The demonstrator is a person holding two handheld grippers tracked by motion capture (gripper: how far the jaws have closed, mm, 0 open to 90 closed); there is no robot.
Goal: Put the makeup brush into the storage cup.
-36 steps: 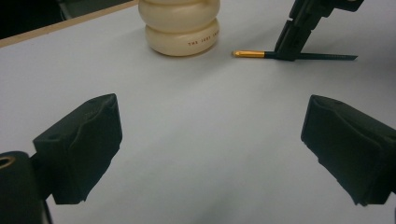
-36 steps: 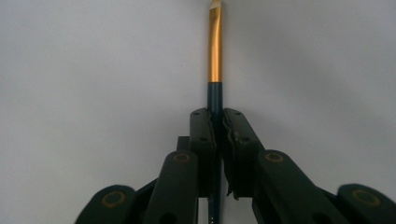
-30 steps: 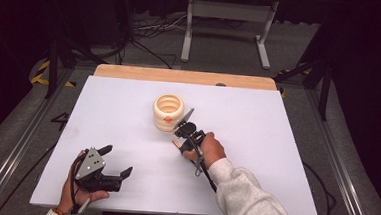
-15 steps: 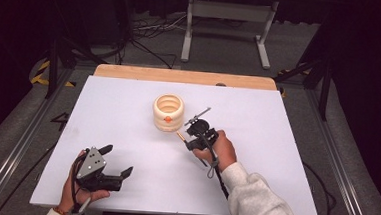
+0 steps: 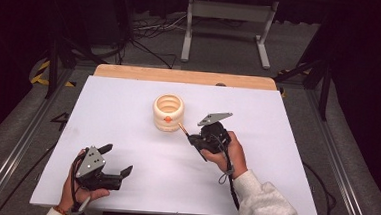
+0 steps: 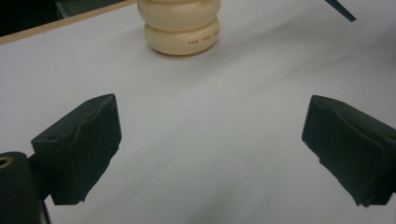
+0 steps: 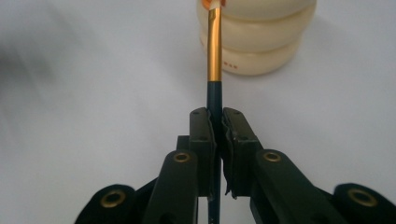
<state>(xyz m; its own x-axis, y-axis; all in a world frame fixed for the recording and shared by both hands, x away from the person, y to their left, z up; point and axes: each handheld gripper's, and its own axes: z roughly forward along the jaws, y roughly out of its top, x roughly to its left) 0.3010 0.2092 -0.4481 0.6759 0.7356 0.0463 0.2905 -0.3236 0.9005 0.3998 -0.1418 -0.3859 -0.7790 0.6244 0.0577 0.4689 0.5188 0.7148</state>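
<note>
Right gripper pinches a brush beside the cream holder; left gripper rests on the table, jaws spread.

A white table is edged by a wooden strip at its far side. Beyond the table, cables and a metal stand are seen on the floor.

A lab or studio: white-covered table, floor cables, metal stand, dark surroundings.
</note>
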